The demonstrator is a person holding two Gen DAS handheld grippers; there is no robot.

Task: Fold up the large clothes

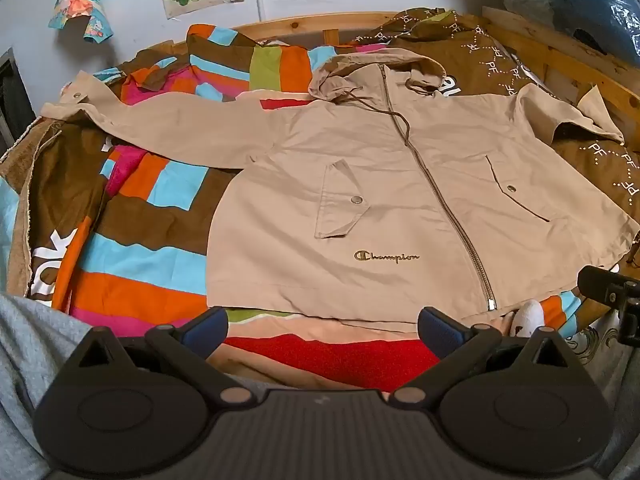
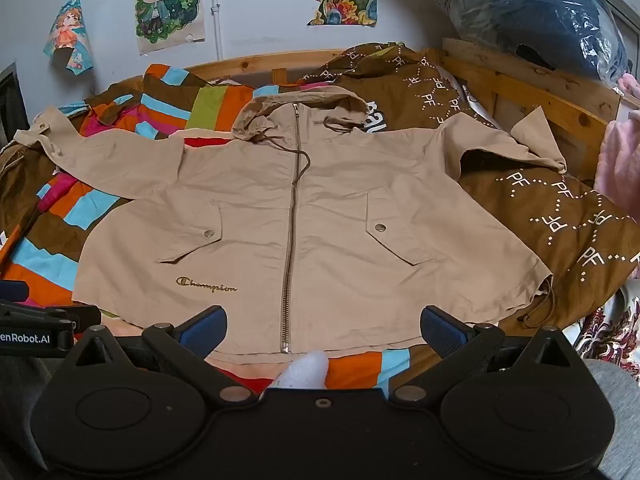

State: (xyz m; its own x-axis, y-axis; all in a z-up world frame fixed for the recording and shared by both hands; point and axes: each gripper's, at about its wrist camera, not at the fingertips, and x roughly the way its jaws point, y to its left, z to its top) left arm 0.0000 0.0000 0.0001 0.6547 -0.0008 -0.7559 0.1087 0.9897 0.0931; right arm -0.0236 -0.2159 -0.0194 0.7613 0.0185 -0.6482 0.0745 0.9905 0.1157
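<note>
On the bed (image 1: 152,216), across its striped cover, we are seeing a beige hooded jacket (image 1: 400,184) lying flat, front up and zipped, hood at 12 o'clock and hem at 6 o'clock. One sleeve is reaching out toward 9 o'clock, the other toward 3 o'clock, where it is resting on a brown patterned cloth (image 2: 560,232). We are holding the left hand-held gripper (image 1: 322,326) with its jaws spread wide and nothing between them, hovering just short of the hem on the logo side. Our right hand-held gripper (image 2: 322,326) is likewise released and empty, hanging over the hem by the zip's lower end. A white-socked foot (image 2: 304,368) is showing at 6 o'clock, just below the hem. Posters (image 2: 168,4) are hanging on the wall beyond
</note>
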